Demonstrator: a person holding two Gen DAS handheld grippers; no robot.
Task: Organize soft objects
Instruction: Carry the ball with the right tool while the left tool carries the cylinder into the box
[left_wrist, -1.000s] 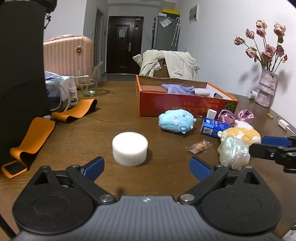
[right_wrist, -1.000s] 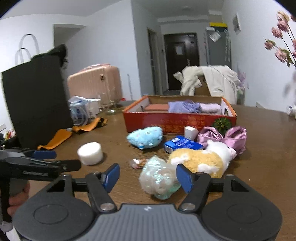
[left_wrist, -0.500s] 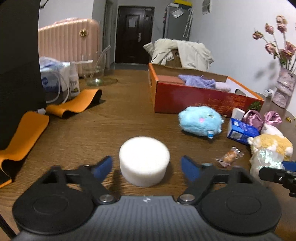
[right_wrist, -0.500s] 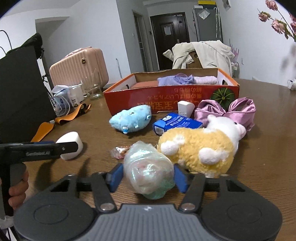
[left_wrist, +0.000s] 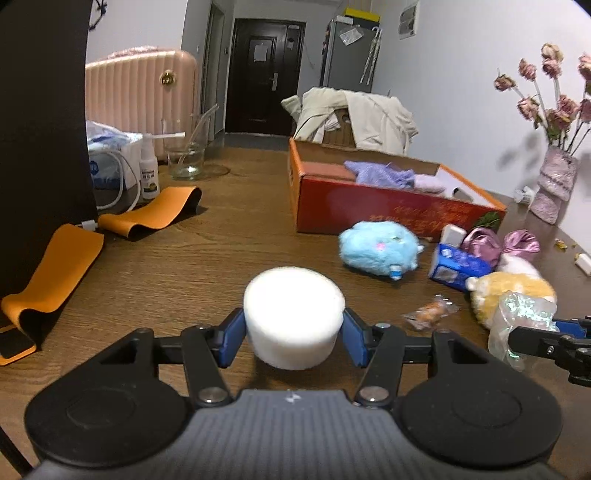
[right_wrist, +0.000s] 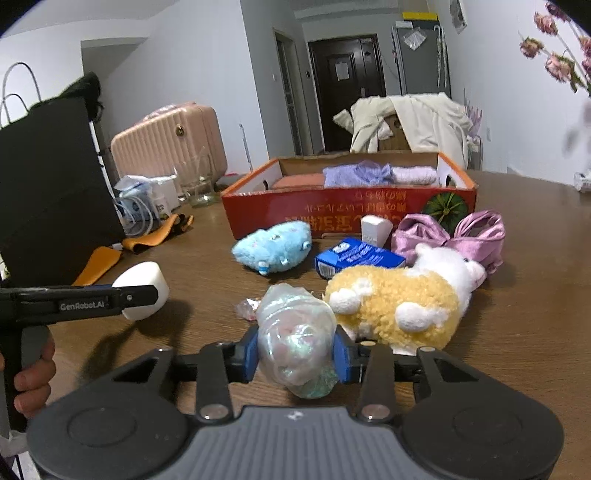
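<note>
Left wrist view: showing the left gripper (left_wrist: 293, 338) squeezing the white foam puck (left_wrist: 293, 315), blue pads touching both its sides, jaws just closing in on it. Sitting on the wooden table (left_wrist: 221, 258), or maybe lifting a tiny bit; hard to tell.

Right wrist view: showing the right gripper (right_wrist: 295, 356) pinching the shiny crinkly bundle (right_wrist: 295, 336), jaws just closing too. Lying just beside the yellow-and-white plush (right_wrist: 402, 299).

Waiting well behind both: the red box (right_wrist: 351, 214), already holding folded cloths (right_wrist: 373, 173).

Doing this step well, probably: squeezing gently, not squashing. Lifting slowly and straight up. Keeping both high over the blue plush (right_wrist: 273, 245) and the blue carton (right_wrist: 358, 256) on the way. Letting go only over the box.
</note>
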